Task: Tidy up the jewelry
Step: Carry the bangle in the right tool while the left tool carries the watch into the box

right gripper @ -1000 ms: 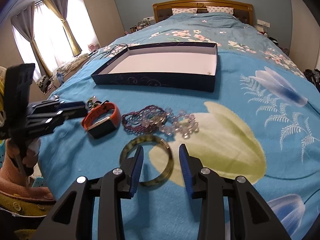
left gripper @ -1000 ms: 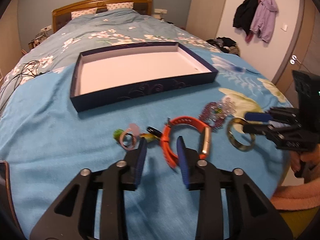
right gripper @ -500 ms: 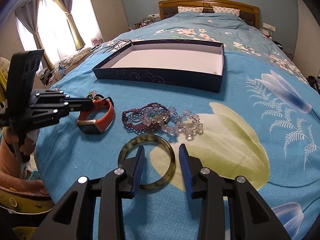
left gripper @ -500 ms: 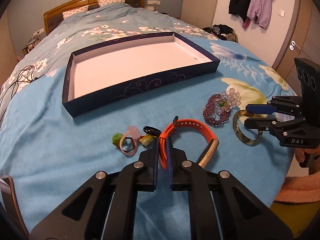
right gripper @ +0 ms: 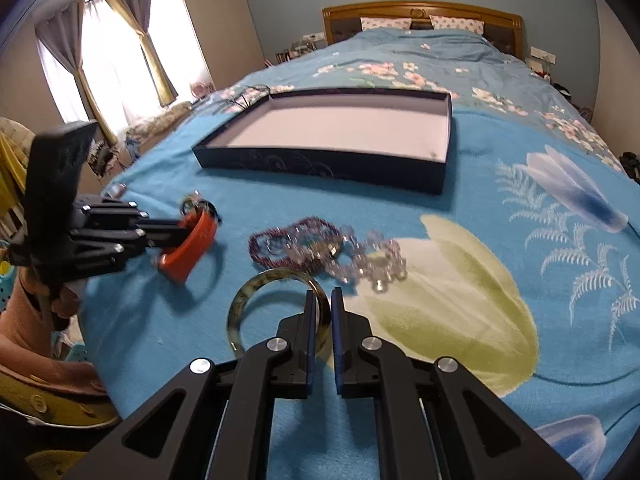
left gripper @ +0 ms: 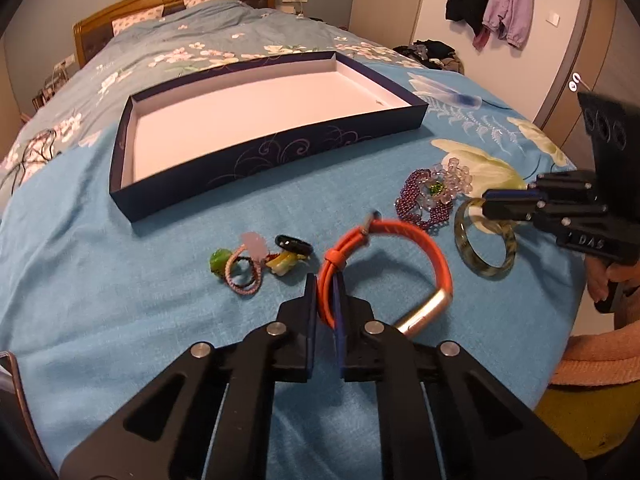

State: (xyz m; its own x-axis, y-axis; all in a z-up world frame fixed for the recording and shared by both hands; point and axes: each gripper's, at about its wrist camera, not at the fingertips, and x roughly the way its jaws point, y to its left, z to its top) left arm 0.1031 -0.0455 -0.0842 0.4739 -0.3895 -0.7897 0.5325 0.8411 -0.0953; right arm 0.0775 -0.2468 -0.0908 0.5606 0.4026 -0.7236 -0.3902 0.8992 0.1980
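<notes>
I am at the foot of a bed (left gripper: 100,280) spread with a blue flowered cover, a wooden headboard (right gripper: 424,12) at the far end and curtained windows (right gripper: 116,56) on one side. On the cover lies a shallow dark blue box (left gripper: 276,152) with a white floor, nothing in it. The jewelry sits on the cover nearer to me than the box.

My left gripper (left gripper: 324,300) is clamped narrow on the strap of the orange wristband (left gripper: 436,256), whose metal-coloured piece hangs toward me on the right. Just to its left lie a small cluster of hair ties and charms (left gripper: 248,264) and a black ring (left gripper: 294,244).

My right gripper (right gripper: 322,312) is pinched narrow on the rim of the mottled green bangle (right gripper: 256,292), one finger inside the hoop and one outside. Just beyond the bangle a purple beaded bracelet (right gripper: 280,240) and a clear beaded bracelet (right gripper: 372,264) lie tangled together, touching.

In the left wrist view my right hand (left gripper: 600,280) shows at the frame edge under the gripper body.
</notes>
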